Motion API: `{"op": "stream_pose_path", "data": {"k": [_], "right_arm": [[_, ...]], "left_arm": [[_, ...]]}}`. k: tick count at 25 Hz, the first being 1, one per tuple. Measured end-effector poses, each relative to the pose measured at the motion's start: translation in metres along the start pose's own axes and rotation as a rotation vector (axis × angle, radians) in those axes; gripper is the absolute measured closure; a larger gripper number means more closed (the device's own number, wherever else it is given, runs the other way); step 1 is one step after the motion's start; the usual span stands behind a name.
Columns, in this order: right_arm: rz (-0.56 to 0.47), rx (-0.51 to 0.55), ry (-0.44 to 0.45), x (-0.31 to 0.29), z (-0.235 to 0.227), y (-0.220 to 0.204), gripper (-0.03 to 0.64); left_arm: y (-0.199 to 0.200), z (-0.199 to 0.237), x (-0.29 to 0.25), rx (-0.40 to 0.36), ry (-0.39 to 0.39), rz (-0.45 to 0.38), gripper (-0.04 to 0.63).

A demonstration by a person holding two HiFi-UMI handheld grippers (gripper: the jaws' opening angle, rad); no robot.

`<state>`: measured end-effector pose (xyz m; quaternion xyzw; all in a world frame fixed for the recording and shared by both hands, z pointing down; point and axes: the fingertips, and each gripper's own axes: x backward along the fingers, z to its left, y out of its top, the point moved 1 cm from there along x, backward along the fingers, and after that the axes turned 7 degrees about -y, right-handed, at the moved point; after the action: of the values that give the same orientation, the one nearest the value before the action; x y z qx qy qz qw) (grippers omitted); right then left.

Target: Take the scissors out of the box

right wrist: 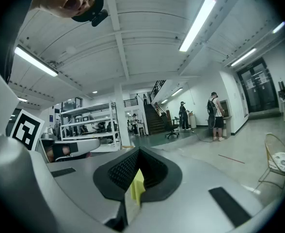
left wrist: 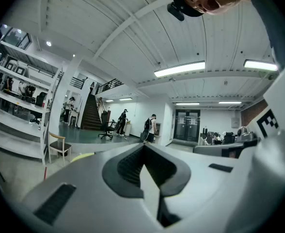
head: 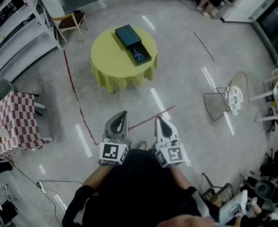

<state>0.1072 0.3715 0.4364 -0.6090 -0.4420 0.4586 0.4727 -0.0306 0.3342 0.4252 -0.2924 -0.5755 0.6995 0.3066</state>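
Across the floor stands a round table with a yellow cloth, and on it a dark teal box with its drawer pulled out. Blue-handled scissors lie in that drawer. Both grippers are held close to the person's body, far from the table and pointing roughly level toward it. The left gripper is shut and holds nothing; in its own view the jaws meet along a thin seam. The right gripper is also shut and holds nothing. A sliver of the yellow cloth shows past its jaws.
A wooden chair stands behind the table at left, by white shelving. A red-checked table is at the near left, and a wire chair at right. Red tape lines cross the grey floor. People stand far off near a staircase.
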Motion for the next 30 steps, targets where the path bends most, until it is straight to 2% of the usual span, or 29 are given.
{"op": "stream_pose_path", "data": {"k": [9,17,22,30], "right_arm": [[0.025,0.026,0.011,0.005,0.006,-0.007,0.62],[0.0,-0.006,0.022,-0.004,0.014,-0.001,0.62],[0.007,0.004,0.007,-0.013,0.018,-0.004,0.62],[0.023,0.032,-0.033,-0.043,0.029,-0.009,0.62]], "left_arm": [[0.0,-0.001,0.005,0.015,-0.001,0.007,0.598],[-0.001,0.006,0.004,0.017,-0.005,0.014,0.598],[0.002,0.018,-0.003,-0.006,-0.022,0.014,0.598],[-0.012,0.055,-0.025,-0.037,-0.031,0.079,0.598]]}}
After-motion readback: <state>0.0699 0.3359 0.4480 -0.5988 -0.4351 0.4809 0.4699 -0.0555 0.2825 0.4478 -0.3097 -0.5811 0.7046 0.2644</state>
